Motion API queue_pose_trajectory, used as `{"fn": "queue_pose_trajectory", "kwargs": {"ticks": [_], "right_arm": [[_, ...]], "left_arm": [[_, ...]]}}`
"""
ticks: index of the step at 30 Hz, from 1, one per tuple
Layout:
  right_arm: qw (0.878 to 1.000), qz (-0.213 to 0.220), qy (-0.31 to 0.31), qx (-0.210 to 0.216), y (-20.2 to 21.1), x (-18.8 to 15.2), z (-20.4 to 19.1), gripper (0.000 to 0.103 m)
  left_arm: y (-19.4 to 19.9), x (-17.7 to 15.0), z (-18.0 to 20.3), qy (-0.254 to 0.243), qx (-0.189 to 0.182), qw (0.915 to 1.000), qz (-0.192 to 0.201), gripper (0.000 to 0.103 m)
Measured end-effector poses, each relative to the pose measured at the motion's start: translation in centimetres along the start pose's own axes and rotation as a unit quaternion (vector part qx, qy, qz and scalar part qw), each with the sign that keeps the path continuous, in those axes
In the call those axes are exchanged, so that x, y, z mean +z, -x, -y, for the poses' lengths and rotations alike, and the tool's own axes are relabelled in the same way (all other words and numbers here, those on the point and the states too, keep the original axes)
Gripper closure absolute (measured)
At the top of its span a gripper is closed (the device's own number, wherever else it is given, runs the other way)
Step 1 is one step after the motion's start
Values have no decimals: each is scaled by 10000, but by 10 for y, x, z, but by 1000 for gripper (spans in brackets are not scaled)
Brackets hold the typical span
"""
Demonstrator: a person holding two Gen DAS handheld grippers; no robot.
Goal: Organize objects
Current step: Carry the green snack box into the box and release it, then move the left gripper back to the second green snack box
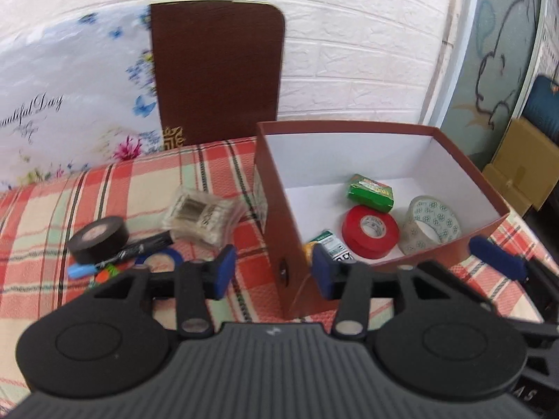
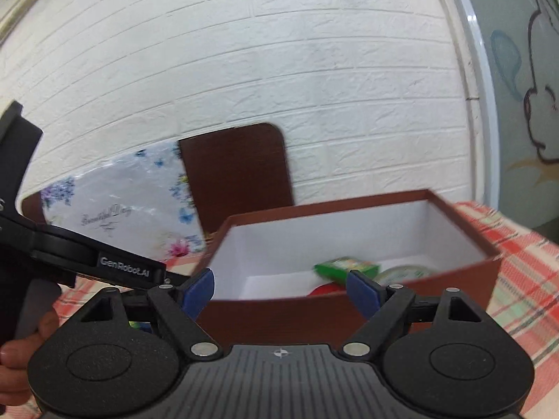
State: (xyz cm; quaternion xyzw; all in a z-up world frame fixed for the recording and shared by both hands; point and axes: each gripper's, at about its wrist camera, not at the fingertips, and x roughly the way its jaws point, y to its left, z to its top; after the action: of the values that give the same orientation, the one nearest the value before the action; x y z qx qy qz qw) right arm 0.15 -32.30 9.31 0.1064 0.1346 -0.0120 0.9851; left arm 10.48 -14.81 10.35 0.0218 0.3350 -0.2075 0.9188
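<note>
A brown box (image 1: 276, 188) with a white inside stands on the plaid cloth. In it lie a green carton (image 1: 372, 192), a red tape roll (image 1: 370, 232), a clear tape roll (image 1: 431, 225) and a small green-white pack (image 1: 332, 248). Left of the box lie a black tape roll (image 1: 99, 237), a clear plastic pack (image 1: 202, 214), a black marker (image 1: 143, 246) and a blue tape roll (image 1: 164, 258). My left gripper (image 1: 274, 274) is open over the box's near corner and holds nothing. My right gripper (image 2: 281, 293) is open and empty before the box's front wall (image 2: 279, 317).
A brown board (image 1: 216, 70) and a floral sheet (image 1: 70, 104) lean on the white brick wall. A cardboard carton (image 1: 520, 164) sits at the far right. A hand (image 2: 21, 349) holds the left gripper's handle. Small coloured pens (image 1: 82, 269) lie by the tapes.
</note>
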Motion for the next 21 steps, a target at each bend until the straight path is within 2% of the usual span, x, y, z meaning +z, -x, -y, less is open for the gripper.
{"fn": "queue_pose_trajectory", "kwargs": {"ticks": [2,4,7,10,13,15,17,19,21], "right_arm": [[9997,-147,46,168,-2,-8,-16,21],[9989,-322,182,302,-5,-15,-34,21],[9963,-571,343,551,-13,-25,-60,21],[9918,-859,551,768,-24,-34,-88,22],[9864,-1079,816,930,-35,-46,-114,23],[9823,-1223,988,1019,-45,-52,-127,24],[9776,-1397,1152,1073,-60,-57,-139,25],[9733,-1524,1276,1147,-74,-59,-149,26],[9684,-1566,1490,1246,-89,-59,-162,28]], "left_arm": [[7,-5,-14,49,294,9995,38,45],[12,-12,-29,71,427,9990,73,45],[18,-23,-63,351,562,9978,54,45],[20,-43,-103,677,850,9941,-17,45],[13,-71,-150,898,1397,9860,-170,45],[6,-91,-186,1134,1817,9762,-323,43],[16,-109,-210,1255,1783,9758,182,42],[21,-123,-216,1071,1915,9743,505,40],[23,-124,-220,1188,1740,9753,661,34]]}}
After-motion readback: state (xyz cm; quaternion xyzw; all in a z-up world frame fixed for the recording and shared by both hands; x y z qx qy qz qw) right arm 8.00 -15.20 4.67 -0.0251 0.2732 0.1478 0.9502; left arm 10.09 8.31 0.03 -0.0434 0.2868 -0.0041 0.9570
